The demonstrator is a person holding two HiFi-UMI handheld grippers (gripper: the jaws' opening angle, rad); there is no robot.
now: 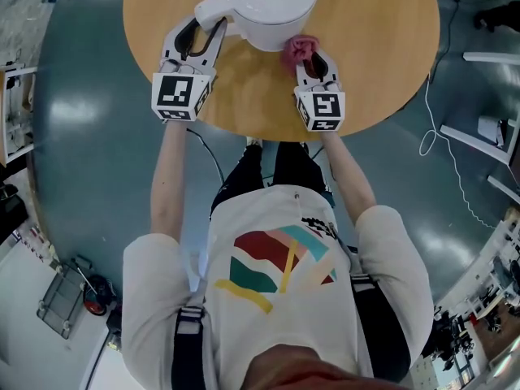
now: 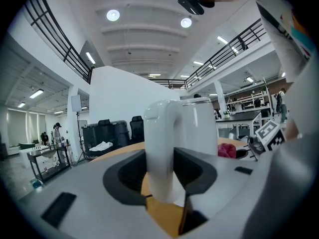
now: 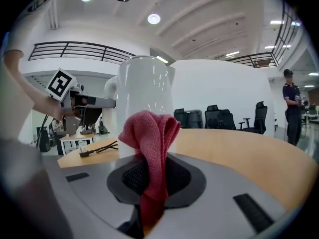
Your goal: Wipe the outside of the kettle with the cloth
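Right gripper view: the right gripper (image 3: 152, 183) is seen clamped on a red cloth (image 3: 149, 133), which is bunched upright between its jaws. Just beyond the cloth, the white kettle (image 3: 144, 88) is shown standing on the round wooden surface (image 3: 239, 143); whether cloth and kettle wall touch cannot be told. In the left gripper view, the left gripper (image 2: 164, 188) is closed around the kettle's handle (image 2: 162, 143). Wiping is judged to be at hand. Next, the cloth must be pressed to the wall and swept around it, with 1 gripper bracing the handle.

Atrium lab: mezzanine railings (image 3: 75, 48), office chairs (image 3: 215, 116)
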